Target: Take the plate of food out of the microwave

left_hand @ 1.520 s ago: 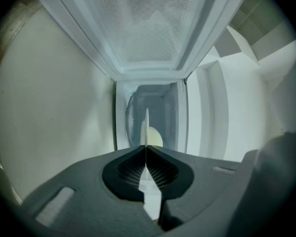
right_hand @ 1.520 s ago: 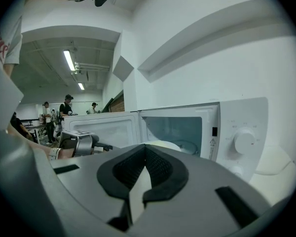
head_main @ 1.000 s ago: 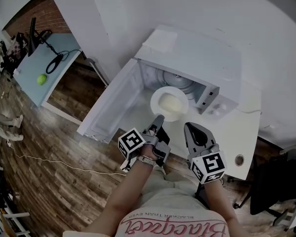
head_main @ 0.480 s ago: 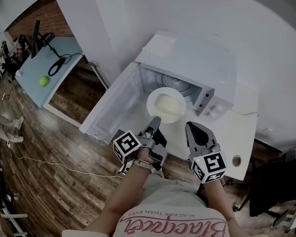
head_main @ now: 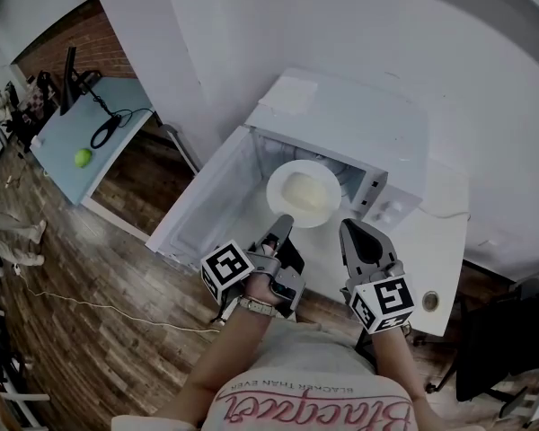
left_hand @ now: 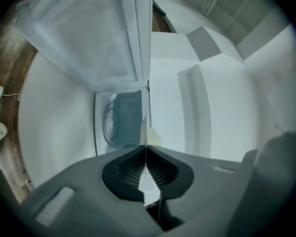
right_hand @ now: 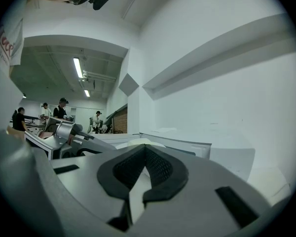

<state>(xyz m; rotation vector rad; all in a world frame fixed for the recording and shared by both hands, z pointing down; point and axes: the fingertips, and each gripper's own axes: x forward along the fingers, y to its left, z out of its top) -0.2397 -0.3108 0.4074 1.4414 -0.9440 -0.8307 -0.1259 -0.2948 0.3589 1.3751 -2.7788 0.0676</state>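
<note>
So the left gripper [head_main: 284, 223] is pinching the near rim of the plate [head_main: 277, 196], jaws almost together on that thin edge, and I'm guessing that's for holding it level so the pale food [head_main: 307, 189] isn't sliding. The plate is hanging right at the mouth of the microwave [head_main: 359, 124], above the open door [head_main: 207, 196]. The right gripper [head_main: 347, 230] is sitting just beside it, jaws closed on nothing, probably as backup. Counting: one plate, one microwave, two grippers

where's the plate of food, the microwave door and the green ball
plate of food [head_main: 274, 191], head view, its left rim
microwave door [head_main: 211, 200], head view, middle of its inner face
green ball [head_main: 83, 157], head view, its centre
</note>
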